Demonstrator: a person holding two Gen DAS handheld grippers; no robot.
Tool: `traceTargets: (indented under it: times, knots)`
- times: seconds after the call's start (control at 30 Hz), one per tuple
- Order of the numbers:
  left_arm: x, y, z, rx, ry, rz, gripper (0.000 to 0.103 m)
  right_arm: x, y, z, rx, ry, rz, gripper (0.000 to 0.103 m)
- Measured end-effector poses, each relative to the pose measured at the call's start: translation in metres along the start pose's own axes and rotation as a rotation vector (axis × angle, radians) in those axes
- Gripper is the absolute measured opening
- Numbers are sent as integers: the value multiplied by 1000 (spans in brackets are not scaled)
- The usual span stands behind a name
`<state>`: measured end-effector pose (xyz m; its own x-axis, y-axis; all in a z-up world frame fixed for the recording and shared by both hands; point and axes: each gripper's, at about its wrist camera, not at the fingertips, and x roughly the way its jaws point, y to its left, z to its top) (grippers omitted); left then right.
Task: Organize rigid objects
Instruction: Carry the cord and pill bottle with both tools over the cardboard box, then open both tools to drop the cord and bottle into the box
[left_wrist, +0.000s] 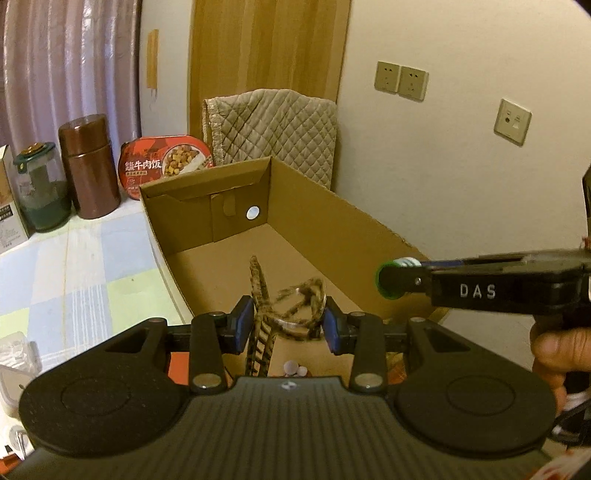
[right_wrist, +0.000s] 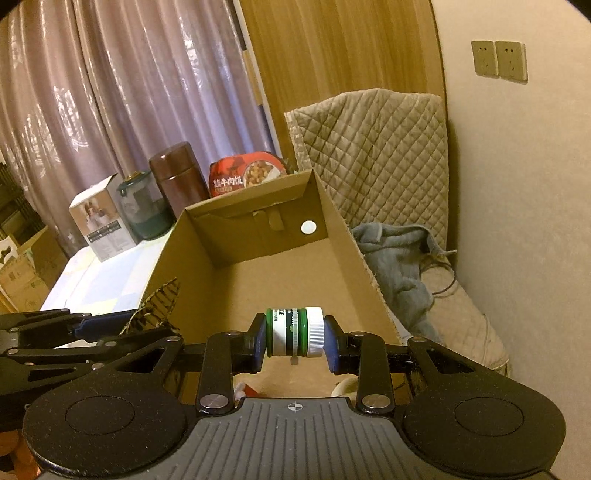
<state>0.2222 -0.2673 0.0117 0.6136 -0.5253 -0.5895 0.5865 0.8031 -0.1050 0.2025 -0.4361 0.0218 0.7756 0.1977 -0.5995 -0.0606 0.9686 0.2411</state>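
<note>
My left gripper (left_wrist: 288, 325) loosely straddles the glasses (left_wrist: 295, 310), low over the box (left_wrist: 332, 229) floor. My right gripper (right_wrist: 295, 338) clamps the bottle (right_wrist: 295, 332) above the box's near end. I'd set each down gently, apart, before letting go.
</note>
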Motion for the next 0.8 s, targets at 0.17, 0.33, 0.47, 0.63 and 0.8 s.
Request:
traceTargets:
  times: [0.17,0.33,0.47,0.63,0.8]
  knots:
    - [-12,9,4,-28,-37,19,49,2,3,-3,-1,5,2,28]
    - [-26,22,5,-64,-56,41,49,3,4,-4,-1,11,-1,28]
    - [-34,26,3,-66,-60,46,49,4,5,-5,-1,13,-3,28]
    - [-41,30,0,-69,-60,57,49,6,10,-4,-7,7,3,28]
    - [-47,36,-3,-80,-56,68,49,5,9,-1,33,-23,49,36]
